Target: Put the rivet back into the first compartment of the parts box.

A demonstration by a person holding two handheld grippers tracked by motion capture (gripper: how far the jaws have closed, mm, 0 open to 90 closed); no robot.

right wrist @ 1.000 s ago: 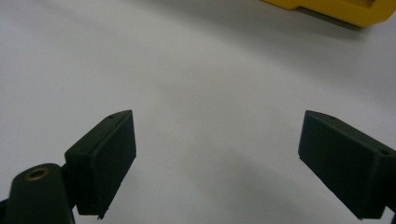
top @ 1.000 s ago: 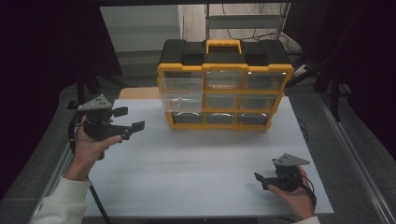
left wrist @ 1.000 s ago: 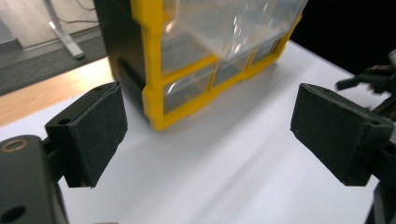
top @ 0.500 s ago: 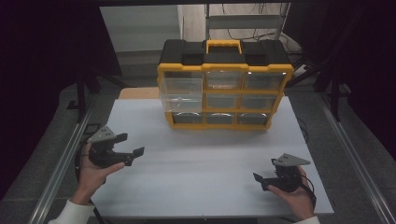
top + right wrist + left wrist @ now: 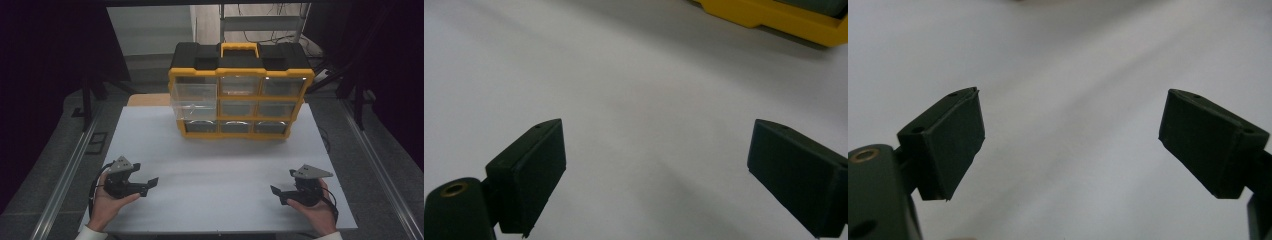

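The white counter [image 5: 215, 165] carries a yellow and black drawer cabinet [image 5: 240, 92] standing upright at its far middle, well apart from both grippers. The left gripper [image 5: 150, 183] rests low at the near left corner, jaws spread wide with nothing between them. The right gripper [image 5: 276, 192] sits at the near right corner, jaws likewise wide and empty, over bare counter. Each is held in a hand.

organizer [image 5: 240, 90] far on table [image 5: 210, 165] | left tool [image 5: 147, 184] near-left | right tool [image 5: 277, 192] near-right
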